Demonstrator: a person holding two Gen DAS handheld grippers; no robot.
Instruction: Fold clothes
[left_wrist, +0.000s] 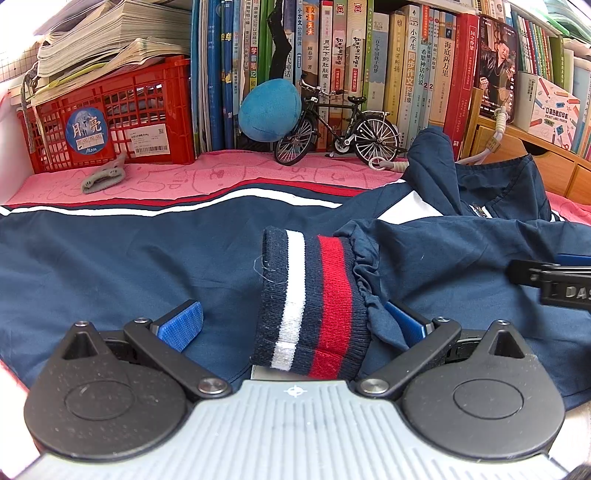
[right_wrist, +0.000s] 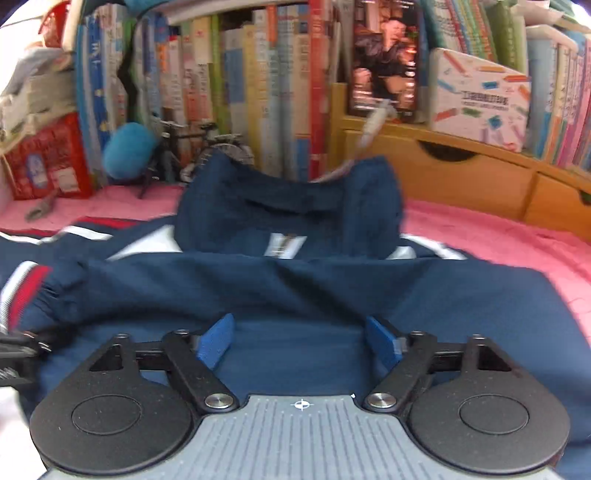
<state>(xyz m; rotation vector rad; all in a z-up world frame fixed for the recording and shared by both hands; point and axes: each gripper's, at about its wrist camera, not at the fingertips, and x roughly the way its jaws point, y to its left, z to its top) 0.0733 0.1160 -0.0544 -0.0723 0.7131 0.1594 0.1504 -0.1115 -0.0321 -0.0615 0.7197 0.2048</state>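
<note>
Left tongs (left_wrist: 293, 325) released round striped cuff (left_wrist: 314, 302), right tongs (right_wrist: 299, 341) released, navy jacket (right_wrist: 332, 288) rumpled, sleeve folded across.

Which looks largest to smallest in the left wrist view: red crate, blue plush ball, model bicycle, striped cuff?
1. Red crate
2. Striped cuff, though nearness inflates it
3. Model bicycle
4. Blue plush ball

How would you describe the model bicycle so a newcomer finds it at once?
Start at the long row of upright books behind the pink cloth. At their foot, right of the red crate, a blue plush ball leans beside the model bicycle. It alone is black, thin-framed, with two spoked wheels.
</note>
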